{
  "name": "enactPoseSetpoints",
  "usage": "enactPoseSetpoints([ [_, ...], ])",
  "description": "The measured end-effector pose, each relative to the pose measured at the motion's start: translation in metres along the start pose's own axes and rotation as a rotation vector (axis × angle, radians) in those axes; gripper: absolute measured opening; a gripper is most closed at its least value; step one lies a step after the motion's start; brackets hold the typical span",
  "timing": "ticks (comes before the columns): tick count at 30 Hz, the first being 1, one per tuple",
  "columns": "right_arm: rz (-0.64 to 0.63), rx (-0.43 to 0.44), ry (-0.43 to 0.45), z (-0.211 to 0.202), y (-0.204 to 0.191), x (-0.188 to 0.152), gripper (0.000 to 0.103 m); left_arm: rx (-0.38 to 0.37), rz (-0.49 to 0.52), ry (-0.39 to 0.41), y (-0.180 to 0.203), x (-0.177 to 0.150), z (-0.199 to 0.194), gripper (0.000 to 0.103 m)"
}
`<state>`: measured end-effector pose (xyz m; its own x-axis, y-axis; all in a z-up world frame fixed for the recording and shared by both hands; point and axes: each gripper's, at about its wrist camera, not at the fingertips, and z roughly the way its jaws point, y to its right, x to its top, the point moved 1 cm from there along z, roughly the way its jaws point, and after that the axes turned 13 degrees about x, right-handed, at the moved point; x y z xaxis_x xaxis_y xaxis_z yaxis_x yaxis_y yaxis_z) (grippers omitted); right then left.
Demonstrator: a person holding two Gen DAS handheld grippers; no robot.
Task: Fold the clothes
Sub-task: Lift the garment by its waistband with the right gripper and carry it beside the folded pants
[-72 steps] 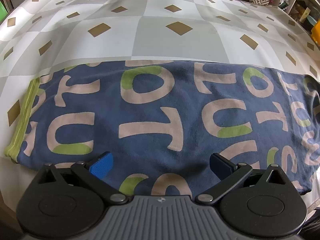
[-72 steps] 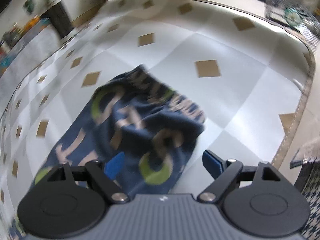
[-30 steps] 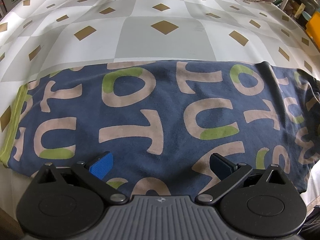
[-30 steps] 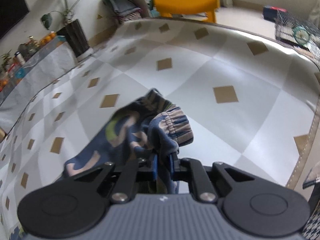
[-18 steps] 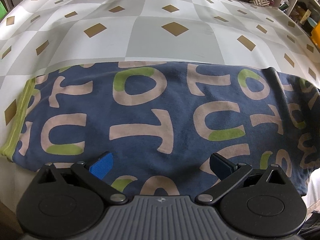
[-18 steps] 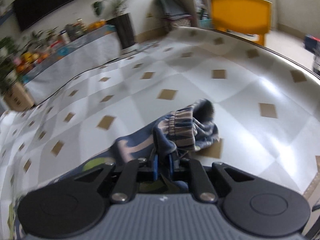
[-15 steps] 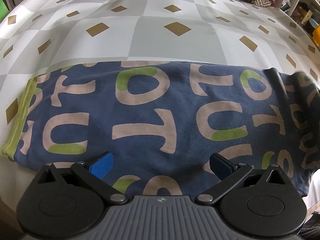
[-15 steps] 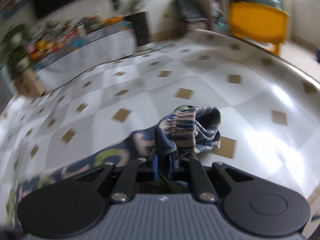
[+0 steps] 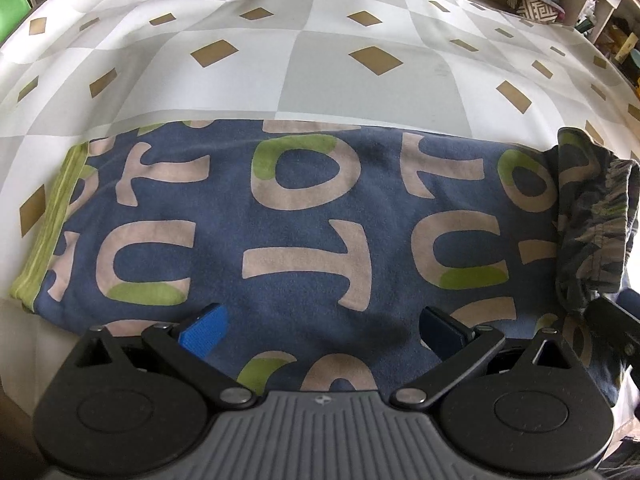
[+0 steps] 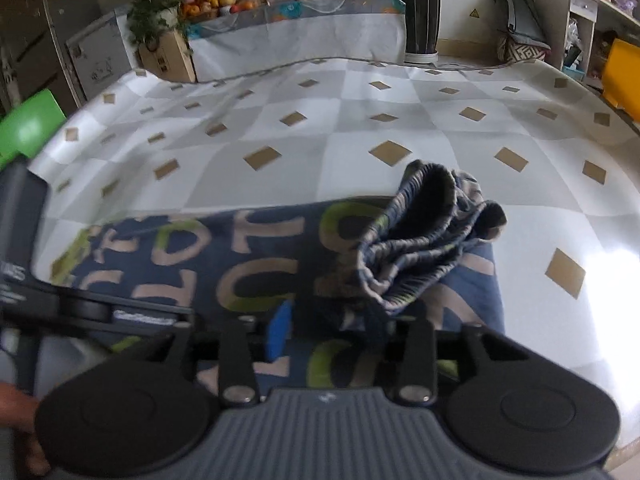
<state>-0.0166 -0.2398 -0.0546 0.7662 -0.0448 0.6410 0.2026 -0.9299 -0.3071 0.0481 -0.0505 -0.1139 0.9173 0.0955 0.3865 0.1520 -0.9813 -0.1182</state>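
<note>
right wrist view: my right hand-held gripper (image 10: pixel 340 332) has just been opening, its jaws now apart around the bunched waistband (image 10: pixel 432 240), carried over onto the navy trousers (image 9: pixel 304 224) lying on the worktop (image 9: pixel 360 8). left hand-held gripper (image 9: pixel 320 330) hovers apart. fold laid, needs flattening.

Navy garment (image 9: pixel 320 248) — beige-green letters, grey-white checked cloth (image 9: pixel 320 80)
</note>
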Motion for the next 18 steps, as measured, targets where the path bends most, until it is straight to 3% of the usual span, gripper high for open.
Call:
enactPoseSetpoints([
  [5,0.132,-0.042,0.045,-0.012,0.021,0.001,0.052,-0.001,-0.004,0.000,-0.001,0.000,0.000,0.103],
  [13,0.298,-0.021,0.133,-0.007,0.050,0.005,0.067,0.003,-0.006,-0.004,-0.002,-0.001,0.002,0.103],
  [18,0.391,-0.023,0.156,0.003,0.060,0.006,0.070,0.005,0.000,-0.001,-0.001,0.000,0.002,0.103],
])
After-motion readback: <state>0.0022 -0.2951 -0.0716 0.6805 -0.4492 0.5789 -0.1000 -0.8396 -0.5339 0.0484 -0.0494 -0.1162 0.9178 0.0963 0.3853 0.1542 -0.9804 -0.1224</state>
